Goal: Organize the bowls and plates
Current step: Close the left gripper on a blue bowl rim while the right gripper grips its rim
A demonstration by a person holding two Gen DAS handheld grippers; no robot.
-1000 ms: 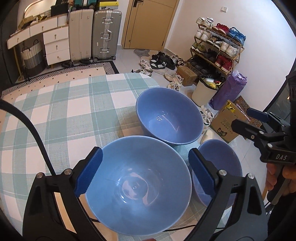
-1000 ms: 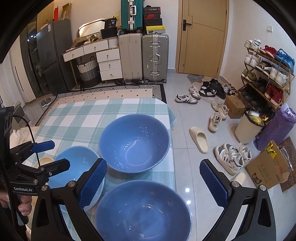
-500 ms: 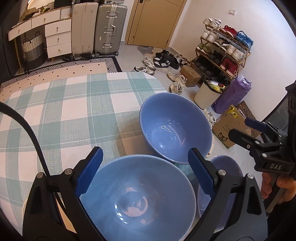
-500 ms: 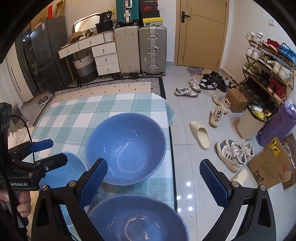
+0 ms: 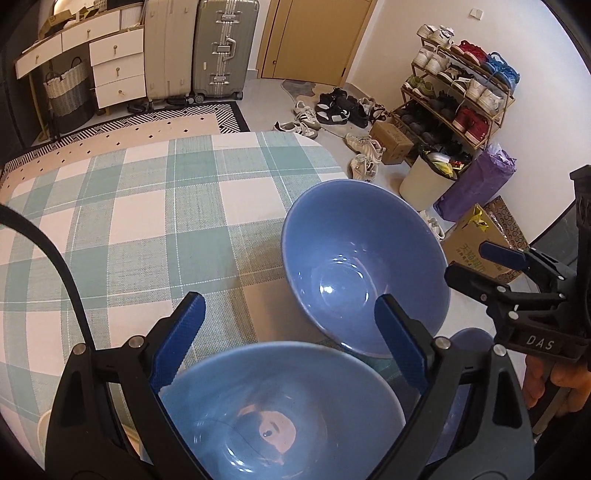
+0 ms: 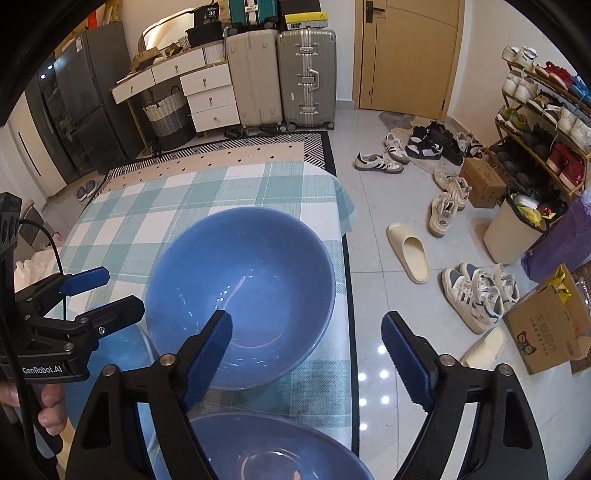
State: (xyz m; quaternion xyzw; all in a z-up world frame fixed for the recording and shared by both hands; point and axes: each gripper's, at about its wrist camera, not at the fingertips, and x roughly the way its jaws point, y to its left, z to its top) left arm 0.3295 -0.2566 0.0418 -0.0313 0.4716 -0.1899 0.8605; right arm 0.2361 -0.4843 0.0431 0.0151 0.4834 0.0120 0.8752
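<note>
Left fingers [image 5: 400, 341] spread wide above near bowl [image 5: 280, 410], right fingers [image 6: 210, 354] just narrowing, still released, holding nothing

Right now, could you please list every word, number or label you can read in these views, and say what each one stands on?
"DAS": on the right tool, on its black body.
"GenRobot.AI": on the left tool, on its black body.
"36": on a black box atop the drawers.
Print on the cardboard box by the shoes: too blurred to read.
Fridge sticker: too small to read.
</note>
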